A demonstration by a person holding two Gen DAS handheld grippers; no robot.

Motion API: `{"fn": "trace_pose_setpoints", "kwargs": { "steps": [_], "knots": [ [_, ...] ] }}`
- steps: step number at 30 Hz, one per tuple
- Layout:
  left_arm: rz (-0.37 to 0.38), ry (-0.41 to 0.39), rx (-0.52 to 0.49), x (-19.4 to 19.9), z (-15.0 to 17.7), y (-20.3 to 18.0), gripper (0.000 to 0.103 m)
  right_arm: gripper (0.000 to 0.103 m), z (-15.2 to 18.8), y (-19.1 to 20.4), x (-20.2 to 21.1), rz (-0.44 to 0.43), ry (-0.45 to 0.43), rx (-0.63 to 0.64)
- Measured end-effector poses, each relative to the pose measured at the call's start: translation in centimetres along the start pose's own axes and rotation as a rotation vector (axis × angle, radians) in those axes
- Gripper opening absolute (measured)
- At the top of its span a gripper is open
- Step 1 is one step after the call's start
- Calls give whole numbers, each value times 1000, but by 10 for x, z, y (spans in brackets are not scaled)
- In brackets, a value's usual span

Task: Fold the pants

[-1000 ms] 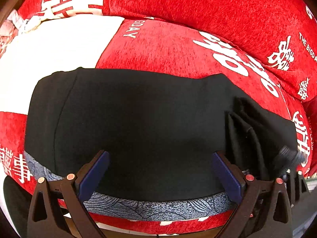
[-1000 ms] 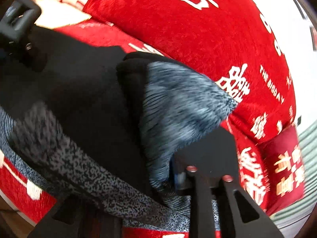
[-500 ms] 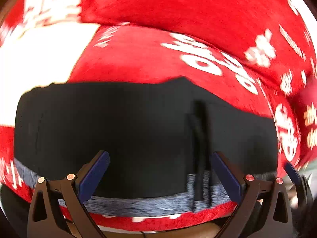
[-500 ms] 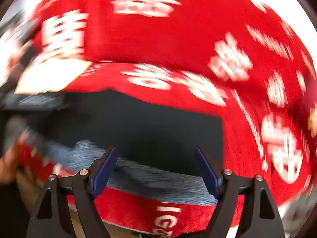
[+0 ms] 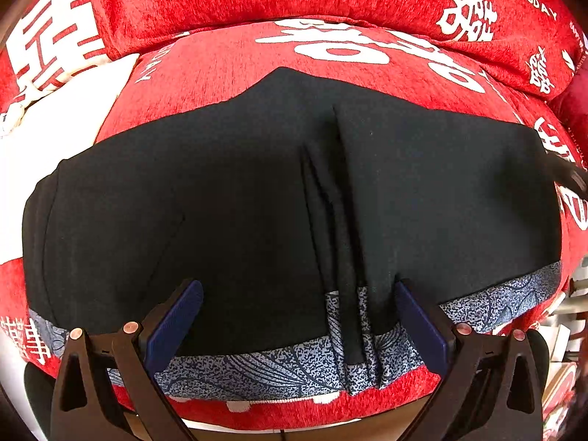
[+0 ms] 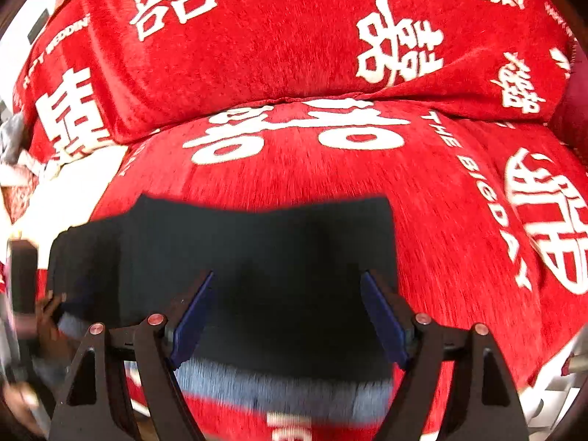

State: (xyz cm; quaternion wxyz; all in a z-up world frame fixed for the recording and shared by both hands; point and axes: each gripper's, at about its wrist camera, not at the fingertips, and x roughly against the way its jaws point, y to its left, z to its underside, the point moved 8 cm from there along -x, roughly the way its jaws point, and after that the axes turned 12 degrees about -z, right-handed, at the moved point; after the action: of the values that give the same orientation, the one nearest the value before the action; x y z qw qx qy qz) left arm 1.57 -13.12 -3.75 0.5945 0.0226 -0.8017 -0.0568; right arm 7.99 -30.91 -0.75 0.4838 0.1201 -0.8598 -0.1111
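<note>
Black pants point(image 5: 239, 213) with a grey-blue patterned band point(image 5: 279, 367) along the near edge lie spread flat on a red sofa seat. A few upright creases point(image 5: 330, 228) run through the cloth right of centre. My left gripper point(image 5: 299, 319) is open and empty, hovering over the pants' near edge. My right gripper point(image 6: 286, 312) is open and empty above the right end of the pants point(image 6: 257, 250). The right wrist view is motion-blurred.
The red sofa seat point(image 5: 228, 62) with white characters carries the pants, and a matching back cushion point(image 6: 294, 36) rises behind. A white patch point(image 5: 55, 117) lies to the left. The sofa's front edge point(image 5: 294, 408) is just below the grippers. The left gripper's body shows at the right view's left edge point(image 6: 22, 275).
My right gripper has let go of the pants' patterned end and opened; the cloth now lies flat. Both grippers have pulled back and shifted right.
</note>
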Motion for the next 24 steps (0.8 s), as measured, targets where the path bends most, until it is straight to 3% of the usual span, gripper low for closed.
{"fn": "trace_pose_setpoints", "kwargs": {
  "steps": [3,7,12,18,21,24],
  "knots": [
    [21,4,6,-2,2,0,103,84,-9,-11,-33,12,87,-25],
    [28,-2,-7,-2,4,4,103,92,-10,-3,-36,60,121,32],
    [40,-10,-23,-3,4,7,103,93,20,10,1,80,44,16],
    [38,-17,-32,-2,4,7,103,92,92,10,7,189,74,68],
    [56,-18,7,8,4,15,103,93,91,15,19,202,72,58],
    [71,-51,26,18,3,22,103,93,74,20,28,195,10,43]
  ]
}}
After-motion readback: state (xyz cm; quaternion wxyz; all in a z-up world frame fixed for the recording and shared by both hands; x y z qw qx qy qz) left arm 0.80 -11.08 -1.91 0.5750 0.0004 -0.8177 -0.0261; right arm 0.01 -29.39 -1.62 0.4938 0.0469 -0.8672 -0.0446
